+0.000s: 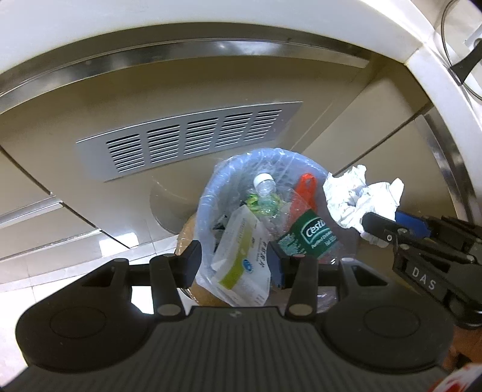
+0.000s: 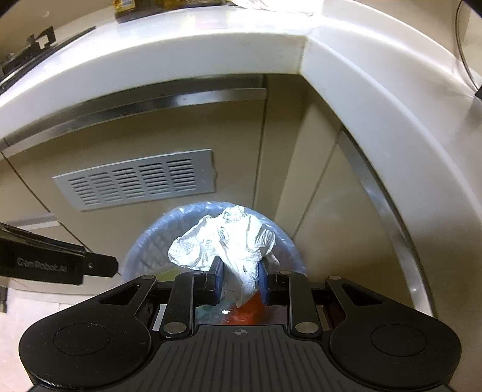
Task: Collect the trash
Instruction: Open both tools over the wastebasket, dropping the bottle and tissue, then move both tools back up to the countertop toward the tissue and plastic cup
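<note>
A round bin lined with a clear bag stands on the floor against the cabinet. Inside lie a clear plastic bottle, an orange piece, a green bottle label and a white-and-green carton. My left gripper hovers over the bin's near rim, its jaws partly apart. The carton shows in the gap below them, clear of the left finger. My right gripper is shut on a crumpled white paper and holds it above the bin. The same paper shows at the bin's right edge.
A beige cabinet front with a metal vent grille rises behind the bin. A white countertop edge overhangs it and turns a corner at the right. Dark items stand on the counter. Pale floor tiles lie to the left.
</note>
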A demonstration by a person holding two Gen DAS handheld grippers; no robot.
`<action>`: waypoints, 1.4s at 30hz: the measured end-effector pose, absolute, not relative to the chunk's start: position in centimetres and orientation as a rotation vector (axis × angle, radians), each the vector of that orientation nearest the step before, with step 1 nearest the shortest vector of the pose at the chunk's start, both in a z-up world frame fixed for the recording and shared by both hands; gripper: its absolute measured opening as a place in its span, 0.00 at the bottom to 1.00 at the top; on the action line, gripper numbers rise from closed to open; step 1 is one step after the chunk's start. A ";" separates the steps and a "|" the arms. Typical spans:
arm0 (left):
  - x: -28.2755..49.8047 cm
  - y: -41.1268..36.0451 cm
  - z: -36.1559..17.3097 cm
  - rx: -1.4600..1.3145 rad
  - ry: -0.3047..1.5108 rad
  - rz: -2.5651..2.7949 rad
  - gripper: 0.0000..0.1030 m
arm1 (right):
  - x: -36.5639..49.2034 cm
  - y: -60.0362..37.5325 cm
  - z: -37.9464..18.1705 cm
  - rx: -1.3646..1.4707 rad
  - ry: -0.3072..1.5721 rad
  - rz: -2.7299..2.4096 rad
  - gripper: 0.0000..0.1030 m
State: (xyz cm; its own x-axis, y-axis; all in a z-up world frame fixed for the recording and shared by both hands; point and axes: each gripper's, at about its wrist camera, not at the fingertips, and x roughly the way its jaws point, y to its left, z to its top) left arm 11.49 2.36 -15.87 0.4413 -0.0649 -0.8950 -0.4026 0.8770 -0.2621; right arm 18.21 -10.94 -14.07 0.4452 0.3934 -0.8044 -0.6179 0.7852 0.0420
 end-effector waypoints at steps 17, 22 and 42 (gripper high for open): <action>10.0 3.6 -16.1 -0.503 1.092 0.260 0.45 | 19.6 -8.4 -14.6 -0.248 0.877 0.694 0.68; 9.6 3.8 -15.8 -0.510 1.077 0.272 0.46 | 19.0 -8.4 -14.5 -0.270 0.881 0.701 0.68; 8.8 2.4 -12.5 -0.448 1.007 0.239 0.52 | 16.6 -9.7 -11.0 -0.280 0.823 0.717 0.68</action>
State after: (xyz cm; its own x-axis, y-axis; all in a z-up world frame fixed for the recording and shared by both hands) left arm 8.84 2.40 -12.50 0.5187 -0.0116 -0.8549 -0.3940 0.8842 -0.2511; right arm 16.60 -9.66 -11.00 0.4648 0.4711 -0.7497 -0.6783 0.7337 0.0405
